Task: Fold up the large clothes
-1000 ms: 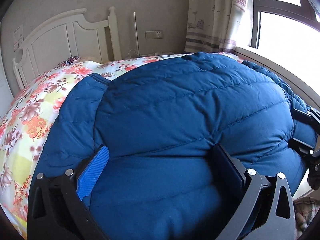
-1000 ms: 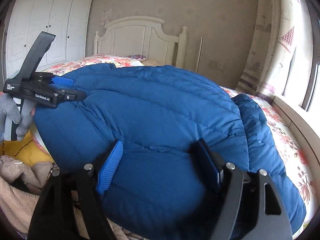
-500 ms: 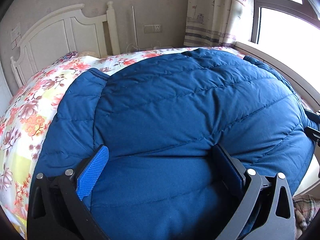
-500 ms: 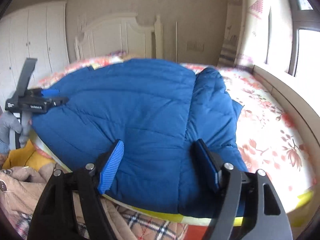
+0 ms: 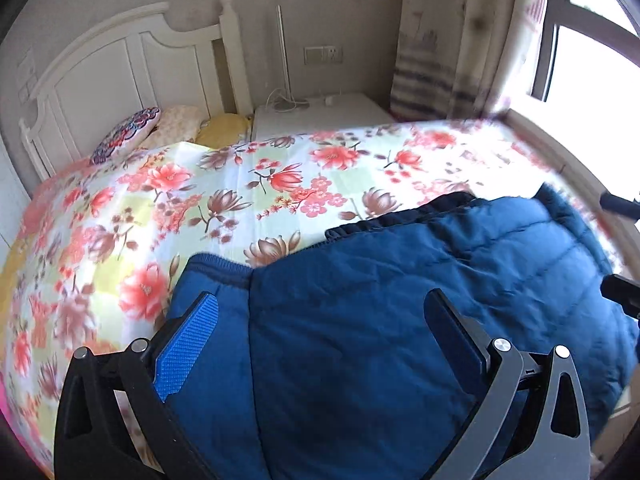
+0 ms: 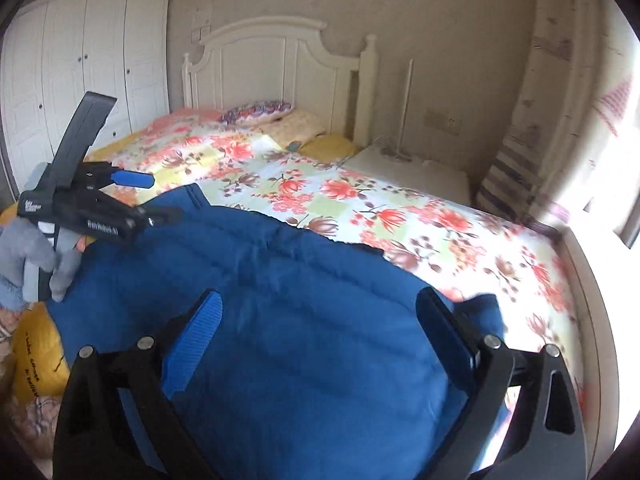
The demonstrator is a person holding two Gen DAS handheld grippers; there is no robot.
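Now that the jacket (image 5: 400, 320) lies flatter than before, both tongs (image 5: 320, 328) (image 6: 316, 320) gape apart.

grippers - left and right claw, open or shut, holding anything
left claw: open, fingers spread over the blue down jacket, gripping nothing.
right claw: open above the same jacket, holding nothing.

A white panelled wooden headboard (image 6: 280, 64) stands against the beige wall (image 6: 440, 20). Left of it are white wardrobe doors (image 6: 88, 68); right of it, a white bedside cabinet (image 5: 320, 116), patterned curtain (image 5: 440, 40) and bright window (image 5: 592, 80).
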